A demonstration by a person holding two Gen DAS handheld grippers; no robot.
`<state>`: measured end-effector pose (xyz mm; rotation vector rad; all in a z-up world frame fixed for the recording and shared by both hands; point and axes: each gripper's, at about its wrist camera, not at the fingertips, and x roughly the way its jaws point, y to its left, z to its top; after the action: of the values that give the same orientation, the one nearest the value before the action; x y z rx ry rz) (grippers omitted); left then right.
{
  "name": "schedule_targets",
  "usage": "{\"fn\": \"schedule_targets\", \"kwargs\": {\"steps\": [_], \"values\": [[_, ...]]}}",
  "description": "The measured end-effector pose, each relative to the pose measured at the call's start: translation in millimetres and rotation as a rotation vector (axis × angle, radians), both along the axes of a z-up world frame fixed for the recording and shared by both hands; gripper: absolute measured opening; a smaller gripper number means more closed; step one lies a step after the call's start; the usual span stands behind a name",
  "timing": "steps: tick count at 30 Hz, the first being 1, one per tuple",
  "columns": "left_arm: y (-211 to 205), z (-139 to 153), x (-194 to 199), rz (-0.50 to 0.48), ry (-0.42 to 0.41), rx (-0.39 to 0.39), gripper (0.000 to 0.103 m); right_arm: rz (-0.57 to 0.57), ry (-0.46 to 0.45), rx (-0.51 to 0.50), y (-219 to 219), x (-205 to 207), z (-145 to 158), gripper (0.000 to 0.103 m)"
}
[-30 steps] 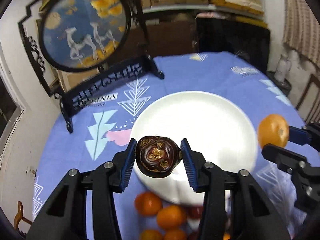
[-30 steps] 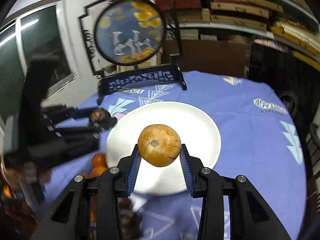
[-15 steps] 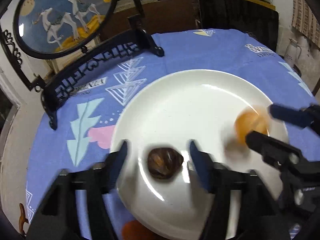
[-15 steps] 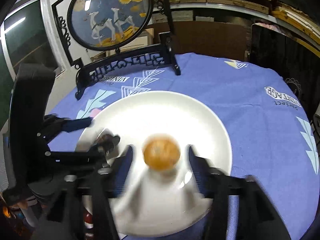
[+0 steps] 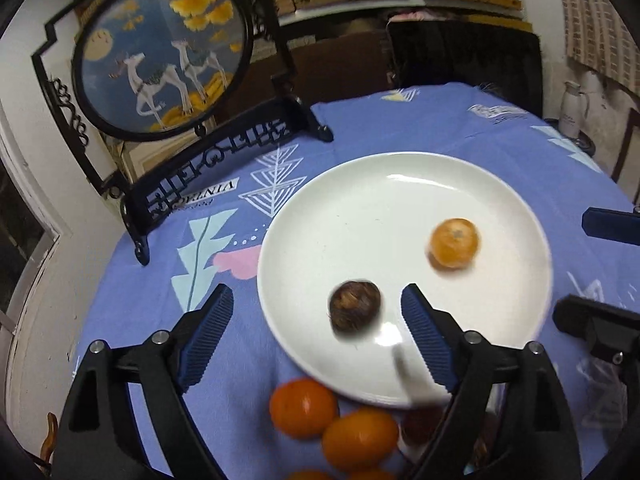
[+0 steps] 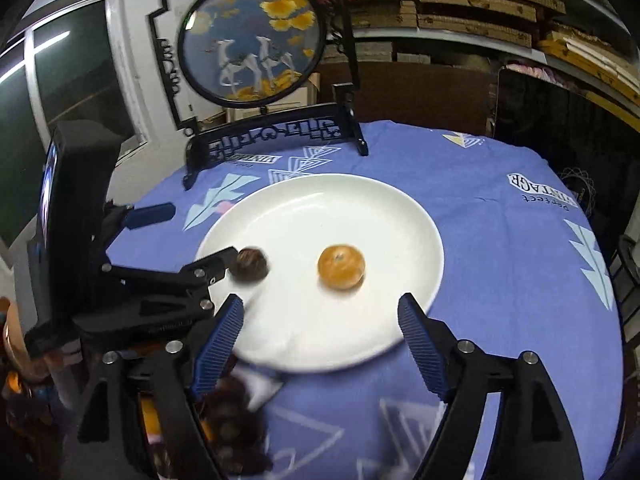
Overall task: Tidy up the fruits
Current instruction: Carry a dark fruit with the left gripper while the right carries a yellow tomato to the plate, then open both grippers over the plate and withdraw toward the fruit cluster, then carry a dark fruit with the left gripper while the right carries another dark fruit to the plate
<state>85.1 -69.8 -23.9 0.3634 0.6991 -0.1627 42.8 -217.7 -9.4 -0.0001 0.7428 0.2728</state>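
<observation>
Here, in the left wrist view, the left gripper (image 5: pixel 316 312) has its fingers (image 5: pixel 206 334) spread wide and holding nothing. A white plate (image 5: pixel 360 196) lies on the bench under a blue patterned cloth (image 5: pixel 460 128). On the plate, a dark brown fruit (image 5: pixel 354 310) sits toward 7 o'clock, between the spread fingers but touching neither. An orange fruit (image 5: pixel 454 243) rests on the plate toward 3 o'clock, well apart from the brown one. Off the plate at 6 o'clock, a cluster of oranges (image 5: pixel 332 420) lies on the cloth just beside the rim. A round painted screen on a black stand (image 5: pixel 160 56) stands at 11 o'clock. Parts of the right gripper (image 5: pixel 608 272) show at 3 o'clock, jaws apart.

In the right wrist view, the right gripper (image 6: pixel 320 338) is likewise released, fingers (image 6: pixel 420 344) wide and empty. The orange fruit (image 6: pixel 341 266) sits near the middle of the plate (image 6: pixel 340 196), ahead of the fingers. The dark brown fruit (image 6: pixel 248 264) lies toward the plate's 9 o'clock edge, just beside a fingertip of the left gripper (image 6: pixel 192 242); whether they touch, I cannot tell. The screen (image 6: pixel 250 40) stands at 12 o'clock beyond the plate. Blurred dark fruits (image 6: pixel 236 432) lie at 7 o'clock.
</observation>
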Motion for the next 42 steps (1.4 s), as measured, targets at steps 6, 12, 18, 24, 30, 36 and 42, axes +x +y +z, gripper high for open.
{"fn": "schedule_targets", "kwargs": {"steps": [6,12,18,24,30,36,42], "values": [[7.3,7.6,-40.7,-0.034,-0.039,-0.004,0.089,0.034,-0.029,-0.033,4.1,-51.5,3.4,0.085],[12.6,9.9,-64.9,-0.042,-0.043,-0.005,0.090,0.065,-0.023,-0.074,10.7,-86.2,-3.1,0.085],[35.4,10.0,-87.4,-0.036,-0.037,-0.023,0.092,0.119,0.033,-0.137,19.9,-108.5,-24.2,0.085],[77.8,0.5,-100.0,0.020,0.017,-0.054,0.094,0.145,0.115,-0.154,23.4,-115.0,-52.6,0.085],[80.5,-14.7,-130.6,-0.052,0.111,-0.079,0.094,0.165,0.197,-0.150,31.0,-104.3,-72.9,0.048],[43.3,-34.8,-171.7,-0.209,0.241,-0.117,0.094,0.176,0.181,-0.173,23.9,-113.1,-71.6,0.041],[1.6,-60.6,-163.4,-0.158,0.268,-0.070,0.087,0.154,0.161,-0.161,12.5,-123.6,-66.2,0.041]]}}
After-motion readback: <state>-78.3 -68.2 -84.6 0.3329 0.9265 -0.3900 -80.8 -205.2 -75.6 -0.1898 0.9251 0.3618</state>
